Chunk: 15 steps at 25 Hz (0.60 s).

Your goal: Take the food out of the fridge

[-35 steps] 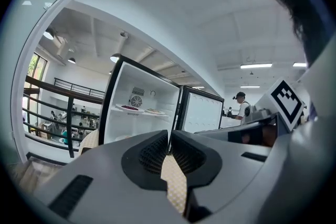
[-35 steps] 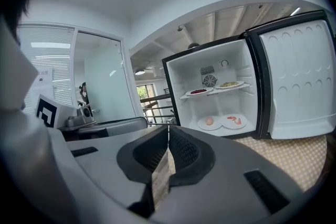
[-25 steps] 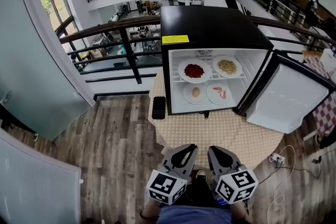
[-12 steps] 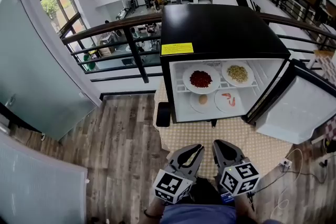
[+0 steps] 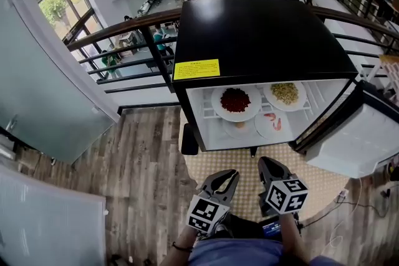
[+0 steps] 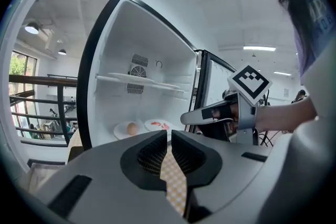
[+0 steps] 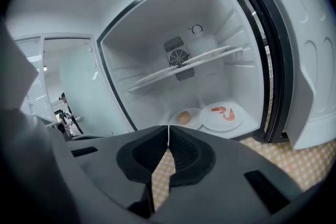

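State, left gripper: my jaws were pressed together with nothing between them.
State, right gripper: my jaws were likewise closed and empty.
Landmark: black table-top fridge, with its white-lined door swung open to the right, standing on a beige checked tablecloth.
Food, upper shelf of fridge: white plate of red food on the left, white plate of pale yellow food on the right.
Food, floor of fridge: white plate with a brown egg-shaped item on the left, white plate with pink shrimp just beside it on the right.
Deciding relation: all four plates lay straight ahead of my fingers, inside the fridge mouth. Both grippers stood outside it over the cloth, well apart from any plate. I judged the right gripper nearer the shrimp plate and the left nearer the egg plate. The jaws would have to open first.
Views: only the head view showed the upper-shelf plates. The gripper views showed the floor plates alone, with the shelf seen from beneath.
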Each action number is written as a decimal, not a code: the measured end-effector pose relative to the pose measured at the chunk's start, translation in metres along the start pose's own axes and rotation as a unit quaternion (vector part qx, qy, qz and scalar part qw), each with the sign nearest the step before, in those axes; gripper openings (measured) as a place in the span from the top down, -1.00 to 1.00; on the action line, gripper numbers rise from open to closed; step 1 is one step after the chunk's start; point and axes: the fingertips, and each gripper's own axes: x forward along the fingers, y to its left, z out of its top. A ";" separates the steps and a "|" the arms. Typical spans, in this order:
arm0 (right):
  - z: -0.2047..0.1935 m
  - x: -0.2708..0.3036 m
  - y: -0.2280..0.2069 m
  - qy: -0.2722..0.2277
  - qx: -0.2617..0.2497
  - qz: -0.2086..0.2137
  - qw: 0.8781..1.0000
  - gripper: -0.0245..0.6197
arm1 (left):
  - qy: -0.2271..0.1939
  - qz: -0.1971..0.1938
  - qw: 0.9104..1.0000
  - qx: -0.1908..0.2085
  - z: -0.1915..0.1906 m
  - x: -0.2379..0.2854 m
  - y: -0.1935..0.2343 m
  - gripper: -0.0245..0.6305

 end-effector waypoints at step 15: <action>-0.026 0.108 -0.050 0.043 0.105 0.023 0.993 0.78 | 0.052 0.003 0.998 -0.030 -0.031 0.068 0.049 0.63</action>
